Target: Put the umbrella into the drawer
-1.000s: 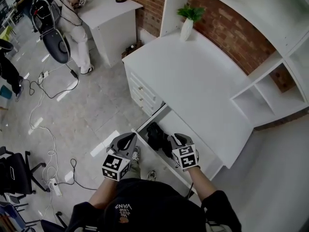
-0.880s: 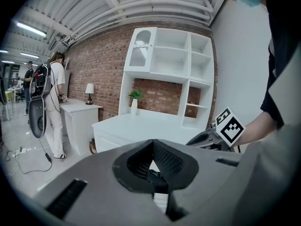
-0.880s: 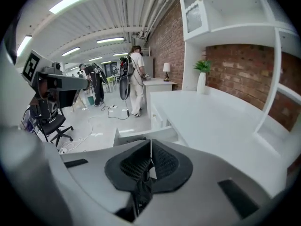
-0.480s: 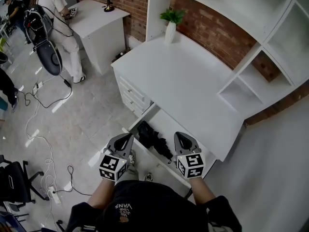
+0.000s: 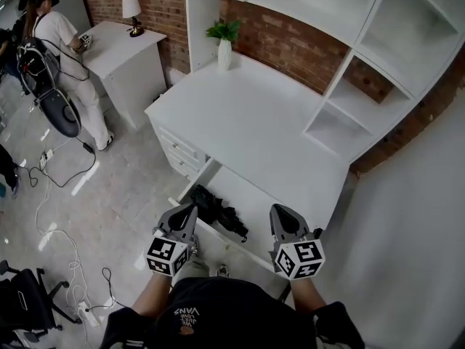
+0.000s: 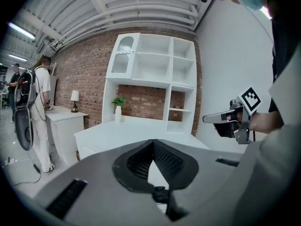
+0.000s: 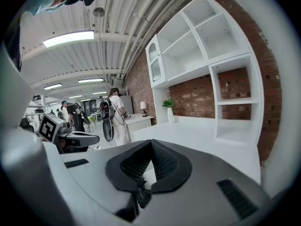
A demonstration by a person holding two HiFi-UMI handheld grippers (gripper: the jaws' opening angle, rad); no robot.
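The black folded umbrella (image 5: 216, 209) lies inside the open white drawer (image 5: 256, 203) under the desk (image 5: 254, 122). Neither gripper touches it. My left gripper (image 5: 184, 213) is above the drawer's front left corner, jaws shut and empty; in its own view the tips (image 6: 153, 143) meet, pointing across the desk top. My right gripper (image 5: 284, 214) is raised over the drawer's right end, also shut with nothing between its pads (image 7: 151, 143). Each gripper shows in the other's view: the right gripper (image 6: 225, 119) and the left gripper (image 7: 79, 138).
A potted plant in a white vase (image 5: 223, 46) stands at the desk's far corner. A white shelf unit (image 5: 349, 86) rises at the right against the brick wall. A side table with a lamp (image 5: 131, 9), a person (image 5: 62, 49) and floor cables (image 5: 51, 195) are at the left.
Both grippers have lifted up and back from the drawer, the right one more. The right jaws have closed empty. The umbrella stays in the drawer.
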